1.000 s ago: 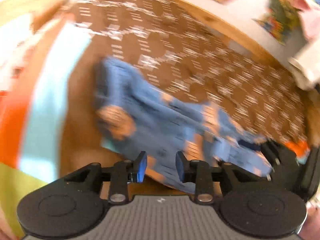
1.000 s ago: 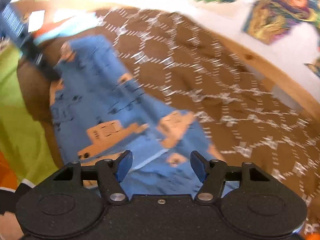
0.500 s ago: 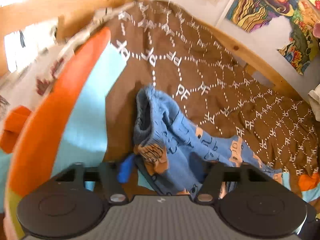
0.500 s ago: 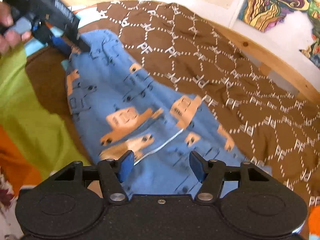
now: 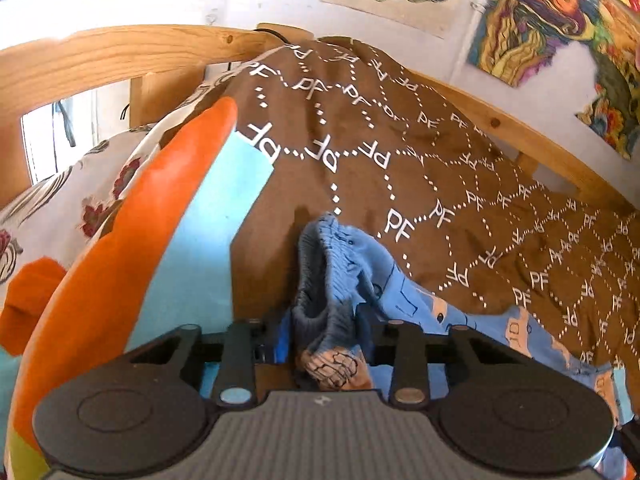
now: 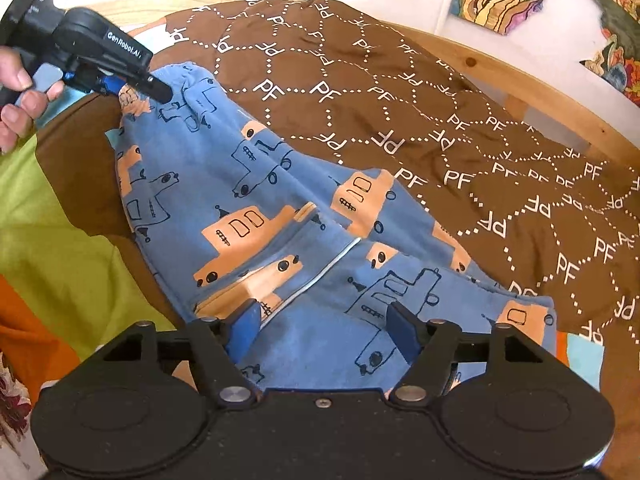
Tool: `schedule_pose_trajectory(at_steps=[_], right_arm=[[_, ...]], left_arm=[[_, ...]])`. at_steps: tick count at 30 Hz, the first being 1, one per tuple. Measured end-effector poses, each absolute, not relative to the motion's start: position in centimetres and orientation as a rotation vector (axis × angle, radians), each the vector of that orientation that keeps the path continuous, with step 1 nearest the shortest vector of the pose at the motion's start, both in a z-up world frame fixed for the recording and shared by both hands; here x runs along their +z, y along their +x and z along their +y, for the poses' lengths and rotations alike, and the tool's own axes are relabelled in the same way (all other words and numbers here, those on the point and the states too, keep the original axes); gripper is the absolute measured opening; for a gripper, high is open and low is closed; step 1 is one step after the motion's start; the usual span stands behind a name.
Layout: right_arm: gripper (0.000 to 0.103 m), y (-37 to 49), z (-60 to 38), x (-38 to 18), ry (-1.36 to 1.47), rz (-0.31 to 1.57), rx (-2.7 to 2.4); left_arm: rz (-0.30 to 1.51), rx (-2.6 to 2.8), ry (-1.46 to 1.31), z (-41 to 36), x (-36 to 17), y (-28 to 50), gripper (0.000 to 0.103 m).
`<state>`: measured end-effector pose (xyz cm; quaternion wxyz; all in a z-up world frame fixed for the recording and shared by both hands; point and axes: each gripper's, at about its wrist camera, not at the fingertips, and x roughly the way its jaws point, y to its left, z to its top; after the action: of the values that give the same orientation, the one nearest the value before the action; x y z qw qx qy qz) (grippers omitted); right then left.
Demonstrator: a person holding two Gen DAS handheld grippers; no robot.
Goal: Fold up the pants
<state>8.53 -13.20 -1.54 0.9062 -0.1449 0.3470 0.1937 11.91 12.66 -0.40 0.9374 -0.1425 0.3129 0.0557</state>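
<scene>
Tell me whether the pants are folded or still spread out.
Mostly spread, not yet folded: the blue pants lie lengthwise on the brown blanket, bunched only at the waistband between the left gripper's fingers.

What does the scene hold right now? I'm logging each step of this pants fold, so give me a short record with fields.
garment: blue pants with orange vehicle prints, lying spread out, not yet folded
surface: brown blanket with white PF lettering, on a bed with a wooden frame
left gripper: at the waistband, bunched fabric between its fingers; jaws have just been closing
right gripper: open over the leg end, not pinching fabric; jaws have just been opening
also nearby: orange and light blue bedding; drawings on the wall
</scene>
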Motion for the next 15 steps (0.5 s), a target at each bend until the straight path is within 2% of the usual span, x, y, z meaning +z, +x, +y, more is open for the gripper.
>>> schedule_pose_trajectory(at_steps=[7,15], right_arm=[[0.072,8.94,-12.86,-1.56,-0.3,0.716,0.395],[0.072,8.54,-13.3,-1.15,-0.288,0.696,0.385]], left_arm=[[0.646,0.112,-0.265,12.29,-0.41,11.95,0.021],[0.625,0.09,-0.26,11.72,0.26,11.23,0.018]])
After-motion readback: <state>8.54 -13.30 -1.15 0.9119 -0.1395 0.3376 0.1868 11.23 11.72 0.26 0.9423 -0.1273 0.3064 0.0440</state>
